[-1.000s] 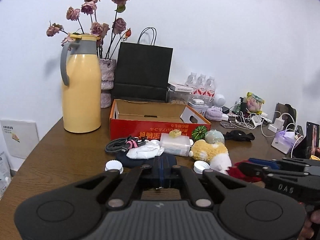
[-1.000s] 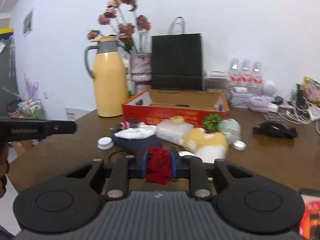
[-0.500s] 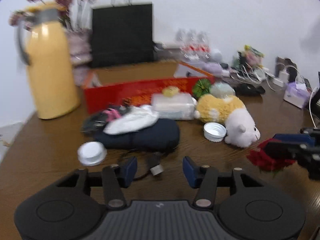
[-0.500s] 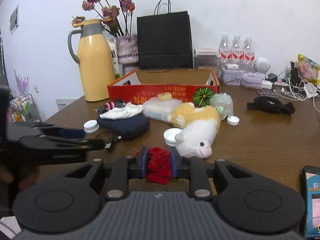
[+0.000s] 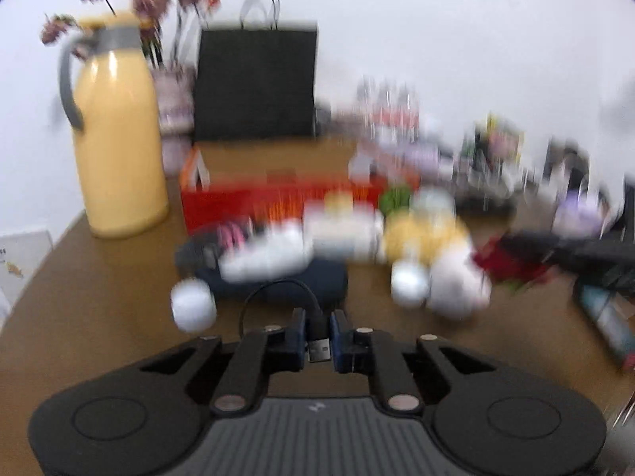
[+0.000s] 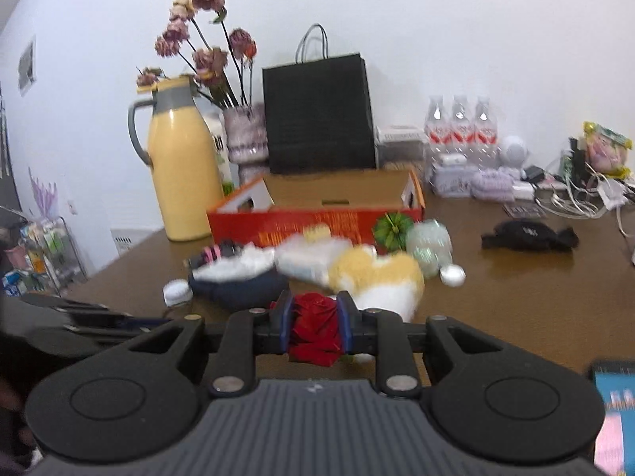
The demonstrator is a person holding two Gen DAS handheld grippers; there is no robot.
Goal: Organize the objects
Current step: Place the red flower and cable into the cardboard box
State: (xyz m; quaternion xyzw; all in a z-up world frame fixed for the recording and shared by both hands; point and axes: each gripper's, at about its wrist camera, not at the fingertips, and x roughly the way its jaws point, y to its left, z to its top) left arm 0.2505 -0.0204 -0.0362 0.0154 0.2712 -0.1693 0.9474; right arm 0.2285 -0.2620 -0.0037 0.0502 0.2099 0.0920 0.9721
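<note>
My left gripper (image 5: 318, 337) is low over the brown table, its jaws closing on the silver USB plug (image 5: 320, 351) of a black cable (image 5: 278, 283). The blue pads (image 5: 300, 331) sit against both sides of the plug. The cable loops back to a navy pouch (image 5: 309, 277). My right gripper (image 6: 315, 327) is shut on a red fabric flower (image 6: 315, 333), which bulges out between its pads. In the left wrist view, which is blurred, that flower (image 5: 508, 265) hangs at the right, just above the table.
A pile lies mid-table: a yellow and white plush toy (image 6: 377, 273), white caps (image 6: 176, 291), a white cloth and a clear packet. Behind stand a red cardboard box (image 6: 317, 218), a yellow jug (image 6: 182, 174), a black paper bag (image 6: 317, 119) and bottles (image 6: 460, 127). A phone (image 6: 615, 396) lies near right.
The left gripper was shut, opened wide as it dropped toward the cable end, and has now closed round the USB plug. The right gripper keeps the red flower and has drifted sideways.
</note>
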